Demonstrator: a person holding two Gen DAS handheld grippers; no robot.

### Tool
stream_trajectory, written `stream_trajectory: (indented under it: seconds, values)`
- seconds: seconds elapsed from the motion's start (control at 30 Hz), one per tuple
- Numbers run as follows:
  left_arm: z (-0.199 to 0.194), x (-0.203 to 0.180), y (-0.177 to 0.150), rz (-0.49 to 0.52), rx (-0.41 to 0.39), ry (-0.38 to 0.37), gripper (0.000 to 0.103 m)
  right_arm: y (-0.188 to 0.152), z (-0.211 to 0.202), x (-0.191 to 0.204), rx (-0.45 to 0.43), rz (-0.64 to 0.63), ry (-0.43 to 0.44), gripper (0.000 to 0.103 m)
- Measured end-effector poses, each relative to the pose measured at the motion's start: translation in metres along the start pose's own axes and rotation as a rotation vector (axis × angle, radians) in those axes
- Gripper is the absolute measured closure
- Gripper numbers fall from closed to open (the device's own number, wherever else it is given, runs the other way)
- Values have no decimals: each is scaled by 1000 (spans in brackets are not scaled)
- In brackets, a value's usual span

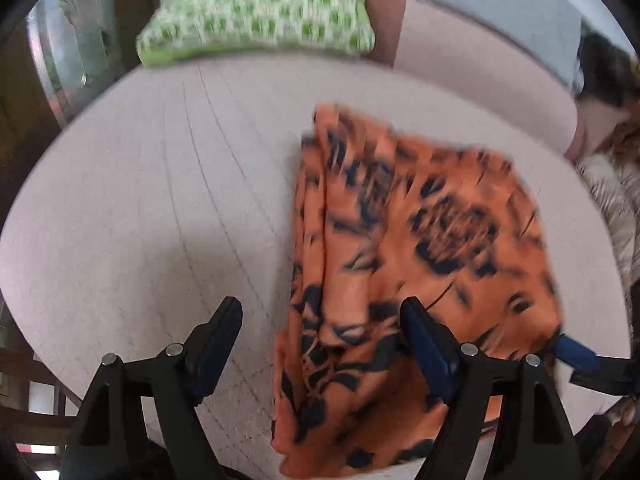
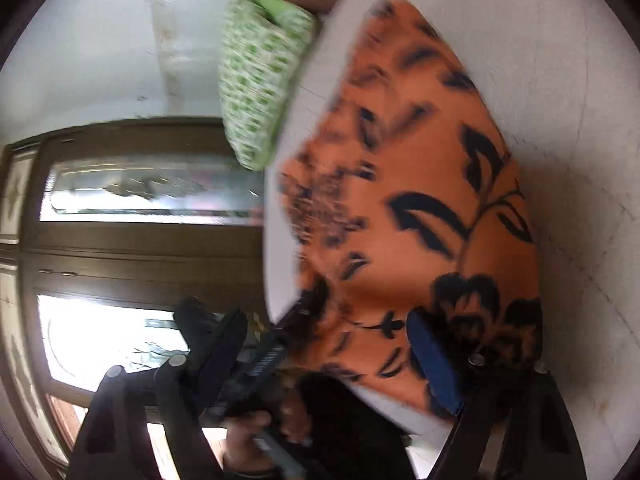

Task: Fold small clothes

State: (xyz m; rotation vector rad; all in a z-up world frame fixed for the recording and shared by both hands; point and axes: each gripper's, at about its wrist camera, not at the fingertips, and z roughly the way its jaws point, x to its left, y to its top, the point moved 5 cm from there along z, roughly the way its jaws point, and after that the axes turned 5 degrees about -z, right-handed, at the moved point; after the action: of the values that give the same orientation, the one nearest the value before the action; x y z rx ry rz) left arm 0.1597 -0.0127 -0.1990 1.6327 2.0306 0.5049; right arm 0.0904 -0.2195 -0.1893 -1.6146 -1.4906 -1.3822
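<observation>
An orange cloth with a black flower print [image 1: 420,232] lies partly folded on a pale quilted bed [image 1: 160,180]. My left gripper [image 1: 320,308] hovers open over the cloth's near left edge. Its right finger is above the fabric and its left finger above bare bed, and nothing is pinched. A blue-padded finger [image 1: 576,350] of my right gripper shows at the cloth's right corner. In the right wrist view the same cloth [image 2: 420,200] spreads ahead, and my right gripper [image 2: 326,320] stands open at its near edge. Both views are motion-blurred.
A green-and-white patterned pillow [image 1: 260,12] [image 2: 260,80] rests at the far side of the bed. Something furry [image 1: 616,208] lies at the bed's right edge. A wooden door with glass panes [image 2: 140,240] stands beyond. A hand [image 2: 256,436] holds the other gripper.
</observation>
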Motion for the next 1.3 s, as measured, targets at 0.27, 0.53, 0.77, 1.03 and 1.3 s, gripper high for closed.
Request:
stream_trajectory:
  seconds: [0.27, 0.53, 0.77, 1.03, 1.3]
  values:
    - [16, -56, -1, 230, -67, 81, 21, 5, -29, -61, -70, 96, -156, 15]
    - [41, -38, -12, 182, 7, 77, 19, 5, 6, -44, -10, -66, -348, 61]
    - [42, -40, -11, 164, 1, 62, 18, 9, -6, -38, 17, -130, -351, 34]
    - [47, -33, -7, 133, 18, 21, 17, 99, 26, -79, 0, 76, -250, 31]
    - [54, -19, -2, 68, 27, -37, 15, 93, 43, -63, 21, -104, -515, 63]
